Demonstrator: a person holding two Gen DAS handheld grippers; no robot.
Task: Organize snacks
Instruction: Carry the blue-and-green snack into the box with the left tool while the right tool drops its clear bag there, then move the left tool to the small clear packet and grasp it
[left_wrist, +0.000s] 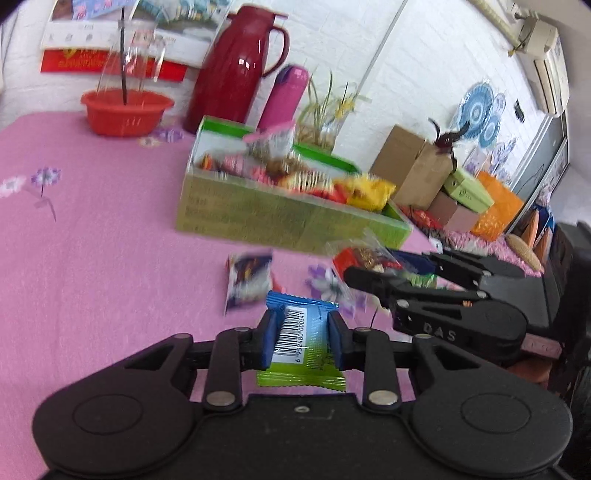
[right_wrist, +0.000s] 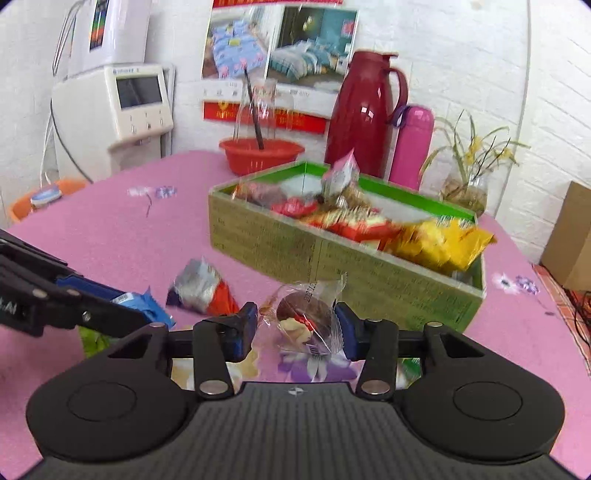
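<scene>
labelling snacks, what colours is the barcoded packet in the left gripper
Blue top, green bottom, white barcode panel; clearest in the left wrist view.

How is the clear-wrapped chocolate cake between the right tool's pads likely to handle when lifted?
The clear-wrapped cake is probably light, with crinkly film that may slip against the right tool. The cake inside looks soft, so a hard squeeze could crush it. Its loose wrapper ends will likely flop.

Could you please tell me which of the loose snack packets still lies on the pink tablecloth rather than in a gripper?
The silver, blue and red foil packet; the blue-green barcoded packet and clear-wrapped chocolate cake sit between gripper fingers.
</scene>
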